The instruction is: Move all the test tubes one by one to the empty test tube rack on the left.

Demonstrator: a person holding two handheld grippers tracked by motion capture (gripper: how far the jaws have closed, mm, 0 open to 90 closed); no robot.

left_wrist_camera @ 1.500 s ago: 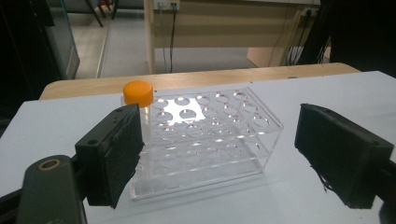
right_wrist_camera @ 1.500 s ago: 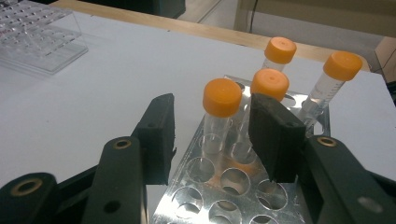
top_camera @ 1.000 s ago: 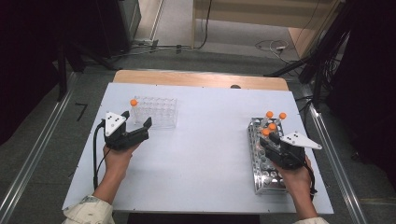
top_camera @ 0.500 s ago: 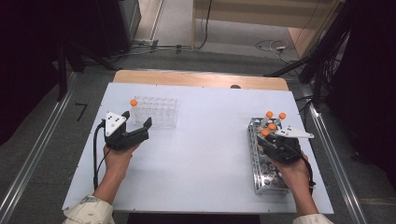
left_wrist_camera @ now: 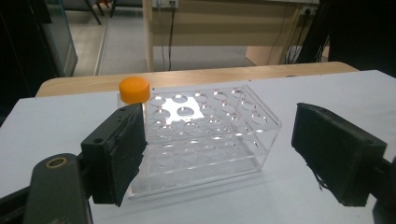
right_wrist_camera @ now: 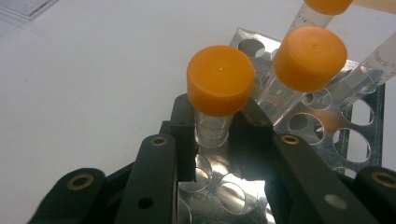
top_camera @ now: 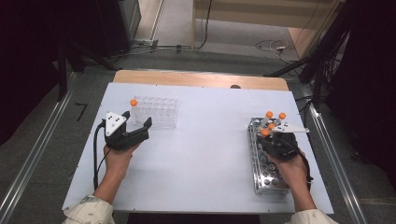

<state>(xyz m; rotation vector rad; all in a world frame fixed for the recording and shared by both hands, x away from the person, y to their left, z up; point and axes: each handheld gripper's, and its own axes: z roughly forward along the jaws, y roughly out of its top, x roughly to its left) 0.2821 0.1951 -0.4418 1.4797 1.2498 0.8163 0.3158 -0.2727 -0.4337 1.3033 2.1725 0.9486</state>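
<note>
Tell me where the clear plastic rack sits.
In the high view, the clear plastic rack sits on the table's far left, just beyond the open left tongs, one orange-capped tube at its left corner.

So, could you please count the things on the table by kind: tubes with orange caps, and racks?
Tubes with orange caps: 5, namely 1 in the clear rack and 4 at the metal rack
Racks: 2, one clear rack and one metal rack
Total: 7
</note>
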